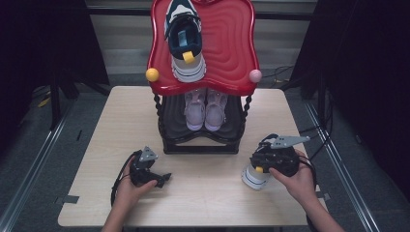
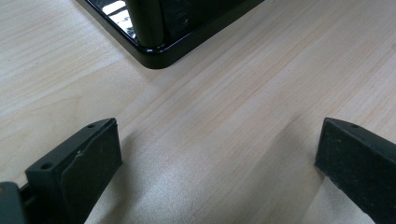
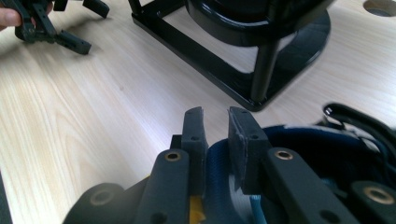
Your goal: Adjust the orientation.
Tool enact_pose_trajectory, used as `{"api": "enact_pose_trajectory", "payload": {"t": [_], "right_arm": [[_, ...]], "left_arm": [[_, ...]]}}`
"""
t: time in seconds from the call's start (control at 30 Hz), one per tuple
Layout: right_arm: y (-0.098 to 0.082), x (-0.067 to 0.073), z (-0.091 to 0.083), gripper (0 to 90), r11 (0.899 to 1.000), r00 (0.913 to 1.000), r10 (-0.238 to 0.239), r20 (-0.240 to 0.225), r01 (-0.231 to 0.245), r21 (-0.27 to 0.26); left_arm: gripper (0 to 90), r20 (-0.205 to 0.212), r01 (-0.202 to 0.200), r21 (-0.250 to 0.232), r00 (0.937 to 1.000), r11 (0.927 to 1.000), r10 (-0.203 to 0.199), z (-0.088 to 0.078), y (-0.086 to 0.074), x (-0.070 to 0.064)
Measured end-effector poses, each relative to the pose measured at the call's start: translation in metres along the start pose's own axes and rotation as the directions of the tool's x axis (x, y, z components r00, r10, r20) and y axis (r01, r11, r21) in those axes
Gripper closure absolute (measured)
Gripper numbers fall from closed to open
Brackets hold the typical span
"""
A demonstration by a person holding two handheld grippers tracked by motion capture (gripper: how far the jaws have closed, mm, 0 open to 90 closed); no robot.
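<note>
A navy and white sneaker [image 1: 252, 178] sits on the table at the right, white sole toward the table's front. My right gripper [image 1: 263, 162] is over it. In the right gripper view the right gripper [image 3: 217, 116] is shut on the navy collar [image 3: 299, 149] of that sneaker, the padded edge pinched between the two jaws. My left gripper [image 1: 162, 180] rests on the table left of the rack's base, and in its own view the left gripper [image 2: 219, 154] stands open over bare wood. A matching sneaker [image 1: 185, 38] lies on the rack's red top shelf [image 1: 227, 43].
The black shoe rack [image 1: 200, 145] stands mid-table between the hands; its base corner [image 2: 154, 51] is just ahead of the left jaws. A pink pair of shoes [image 1: 205, 108] fills the lower shelf. A yellow ball [image 1: 152, 74] and a pink ball [image 1: 255, 75] cap the front posts.
</note>
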State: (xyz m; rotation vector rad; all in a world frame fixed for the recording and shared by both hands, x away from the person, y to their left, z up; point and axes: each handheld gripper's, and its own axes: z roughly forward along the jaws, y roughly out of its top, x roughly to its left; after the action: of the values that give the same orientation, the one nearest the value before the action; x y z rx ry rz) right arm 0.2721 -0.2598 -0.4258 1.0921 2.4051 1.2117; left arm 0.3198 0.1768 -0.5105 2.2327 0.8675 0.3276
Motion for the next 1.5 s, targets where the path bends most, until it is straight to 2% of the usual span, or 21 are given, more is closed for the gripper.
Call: {"api": "enact_pose_trajectory", "payload": {"t": [0.17,0.3,0.4,0.53,0.67,0.83,0.93,1.03,1.13,1.27,1.3,1.37,1.5], "right_arm": [[0.006,0.002,0.007,75.2,1.0,0.9998,0.016,-0.008,-0.016,0.007],[0.007,0.0,0.005,64.3,0.999,0.999,0.044,0.0,-0.044,0.03],[0.01,-0.001,0.002,56.9,0.996,0.9979,0.065,-0.004,-0.065,0.066],[0.016,-0.004,-0.003,56.1,0.992,0.998,0.049,-0.04,-0.044,0.122],[0.024,-0.004,-0.006,56.0,0.983,0.9971,0.039,-0.065,-0.027,0.184],[0.032,-0.003,-0.009,55.9,0.976,0.9959,0.031,-0.085,-0.012,0.217],[0.034,-0.004,-0.008,55.4,0.968,0.9948,0.04,-0.094,-0.015,0.25],[0.035,-0.004,-0.005,55.1,0.953,0.9939,0.049,-0.099,-0.017,0.302],[0.036,-0.003,-0.001,54.4,0.934,0.9944,0.048,-0.094,-0.011,0.358],[0.037,-0.005,0.004,54.4,0.92,0.9939,0.052,-0.098,-0.01,0.391],[0.038,-0.004,0.005,54.4,0.914,0.994,0.053,-0.096,-0.01,0.407],[0.039,-0.004,0.008,54.5,0.907,0.9939,0.053,-0.097,-0.007,0.421],[0.041,-0.004,0.013,55.3,0.883,0.9952,0.047,-0.086,-0.002,0.469]], "left_arm": [[0.0,0.0,0.0,0.0,1.0,1.0,0.0,0.0,0.0,0.0],[0.0,0.0,-0.001,0.0,1.0,1.0,0.001,0.0,0.0,0.0],[0.0,0.0,-0.001,0.0,1.0,1.0,0.001,0.0,0.0,0.0],[0.0,0.0,0.0,0.0,1.0,1.0,0.0,0.0,0.0,0.0],[0.0,0.0,0.0,0.0,1.0,1.0,0.0,0.0,0.0,0.0],[0.0,0.0,0.0,0.0,1.0,1.0,0.0,0.0,0.0,0.0],[0.0,0.0,0.0,0.0,1.0,1.0,0.0,0.0,0.0,0.0],[0.0,0.0,-0.001,0.0,1.0,1.0,0.001,0.0,0.0,0.0],[0.0,0.0,0.0,0.0,1.0,1.0,0.0,0.0,0.0,0.0],[0.0,0.001,-0.002,0.001,1.0,1.0,0.002,0.0,0.0,0.0],[0.0,0.002,-0.006,0.004,1.0,1.0,0.006,0.0,0.0,0.0],[0.0,0.002,-0.005,0.004,1.0,1.0,0.005,0.0,0.0,0.0],[0.0,0.002,-0.006,0.004,1.0,1.0,0.006,0.0,0.0,0.0]]}}
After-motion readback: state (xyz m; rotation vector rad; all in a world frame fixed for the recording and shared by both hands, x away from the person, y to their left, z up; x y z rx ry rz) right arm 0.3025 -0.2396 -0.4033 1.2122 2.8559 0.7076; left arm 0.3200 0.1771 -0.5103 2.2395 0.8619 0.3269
